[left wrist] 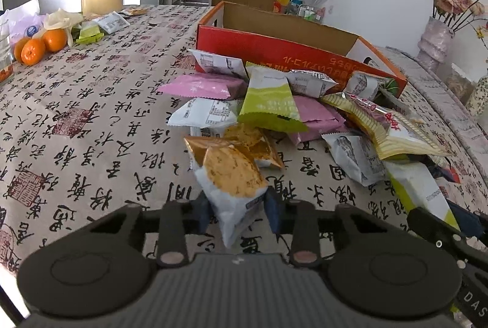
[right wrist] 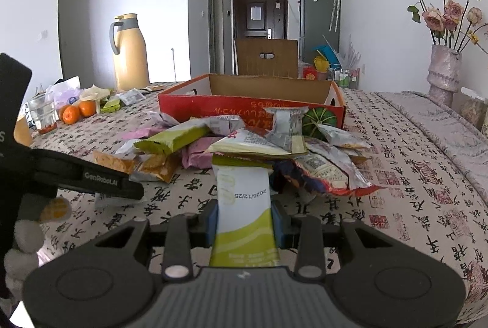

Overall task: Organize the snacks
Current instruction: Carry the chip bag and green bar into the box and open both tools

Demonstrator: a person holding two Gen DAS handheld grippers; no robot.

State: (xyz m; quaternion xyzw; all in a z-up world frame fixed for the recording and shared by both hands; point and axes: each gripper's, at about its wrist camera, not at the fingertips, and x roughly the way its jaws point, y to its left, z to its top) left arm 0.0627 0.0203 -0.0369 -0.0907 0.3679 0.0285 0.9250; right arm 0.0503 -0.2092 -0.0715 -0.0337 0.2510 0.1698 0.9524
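A heap of snack packets (left wrist: pixel 274 114) lies on the tablecloth in front of an open red cardboard box (left wrist: pixel 274 50). At the heap's near edge my left gripper (left wrist: pixel 238 213) is shut on a gold-and-white packet (left wrist: pixel 231 175), both blue pads against its sides. My right gripper (right wrist: pixel 245 224) is shut on a green-and-white packet (right wrist: pixel 244 206) that stands up between its pads, just short of the heap (right wrist: pixel 244 142) and the red box (right wrist: pixel 213 105). The right gripper (left wrist: pixel 445 218) and its packet (left wrist: pixel 418 190) also show at the left wrist view's lower right.
Oranges (left wrist: pixel 39 45), a glass (right wrist: pixel 42 114) and a few loose packets (left wrist: pixel 100 29) sit at the table's far left by a yellow thermos jug (right wrist: pixel 129 53). A vase of dried roses (right wrist: pixel 443 74) stands far right. A brown carton (right wrist: pixel 267 58) stands behind the red box.
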